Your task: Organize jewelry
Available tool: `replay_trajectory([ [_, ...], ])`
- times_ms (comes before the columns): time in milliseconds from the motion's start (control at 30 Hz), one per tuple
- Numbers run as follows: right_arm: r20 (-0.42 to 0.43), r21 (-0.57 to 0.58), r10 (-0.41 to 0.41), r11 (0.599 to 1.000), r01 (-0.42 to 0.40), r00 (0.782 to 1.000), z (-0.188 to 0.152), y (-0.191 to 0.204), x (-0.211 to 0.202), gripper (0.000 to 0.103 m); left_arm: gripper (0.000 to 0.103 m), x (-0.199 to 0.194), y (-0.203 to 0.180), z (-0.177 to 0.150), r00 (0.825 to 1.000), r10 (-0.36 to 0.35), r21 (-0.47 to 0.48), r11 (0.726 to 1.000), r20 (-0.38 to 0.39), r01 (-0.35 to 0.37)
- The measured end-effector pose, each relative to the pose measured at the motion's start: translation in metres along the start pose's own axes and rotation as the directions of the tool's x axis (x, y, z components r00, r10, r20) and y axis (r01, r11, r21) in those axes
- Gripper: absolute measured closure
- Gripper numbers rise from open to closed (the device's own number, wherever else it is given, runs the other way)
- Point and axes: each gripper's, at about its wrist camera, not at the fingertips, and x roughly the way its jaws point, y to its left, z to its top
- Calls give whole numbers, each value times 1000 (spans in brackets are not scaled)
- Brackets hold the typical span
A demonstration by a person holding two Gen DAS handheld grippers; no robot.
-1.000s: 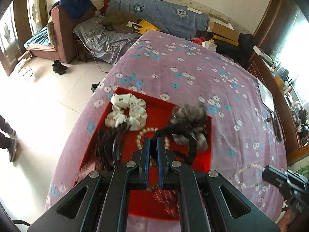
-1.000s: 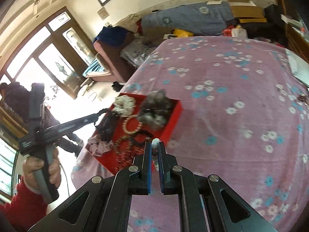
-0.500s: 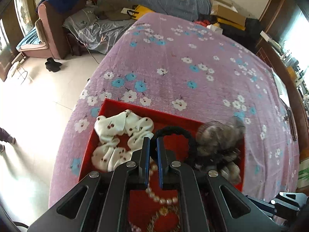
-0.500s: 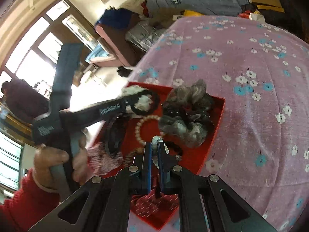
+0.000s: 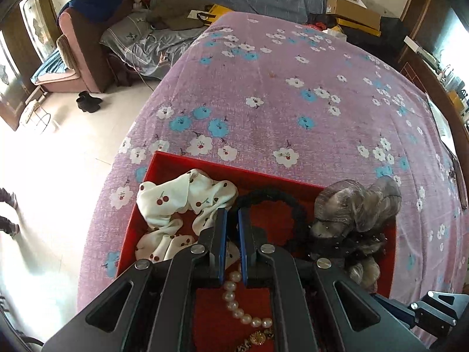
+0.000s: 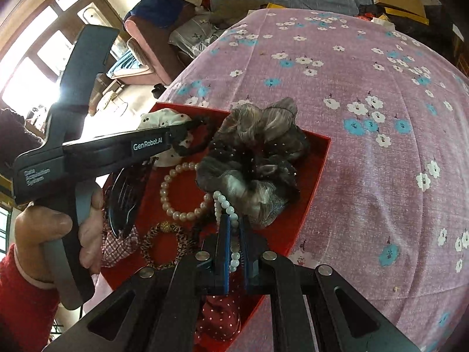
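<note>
Scrunchies and bracelets in red tray; left gripper clamping black hair tie, right gripper pearl strand.

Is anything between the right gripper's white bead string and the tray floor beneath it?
Yes. The right gripper holds the white bead string over the red tray; the grey scrunchie crowds its right, the pink pearl bracelet and leopard hair tie lie left.
</note>
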Motion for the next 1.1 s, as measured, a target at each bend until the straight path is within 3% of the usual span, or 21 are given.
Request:
replay_trajectory([
  [67, 1, -3, 0, 1000, 0, 1000, -1, 1, -1, 94, 95, -7, 1, -2, 1000, 5, -3, 1000, 8, -5],
  [133, 7, -9, -1, 1000, 1, 1000, -3, 3, -5, 82, 95, -16, 1, -5, 1000, 13, -5, 1000, 17, -13],
  [167, 13, -9, 5, 1000, -5, 1000, -2, 4, -7, 69, 92, -20, 1, -6, 1000, 17, -6, 1000, 22, -17],
  [200, 25, -10, 12, 1000, -12, 1000, -4, 5, -11, 63, 89, -26, 1, -8, 999, 28, -7, 1000, 30, -28],
  [267, 33, -20, 15, 1000, -14, 999, -7, 9, -17, 63, 80, -37, 2, -11, 998, 45, -9, 999, 45, -45],
  [500, 51, -37, 26, 999, -24, 998, -25, 17, -39, 63, 72, -75, 8, -24, 991, 99, -27, 995, 91, -96],
  [767, 99, 59, -6, 998, 0, 995, -39, -1, -62, 63, 59, -105, 17, -45, 980, 158, -60, 987, 118, -152],
  [967, 73, 94, -90, 992, 83, 993, -48, -9, -56, 63, 57, -113, 26, -60, 982, 159, -96, 984, 101, -149],
  [1100, 48, 118, -80, 990, 74, 996, -52, -12, -48, 63, 57, -115, 32, -66, 982, 163, -108, 982, 97, -153],
])
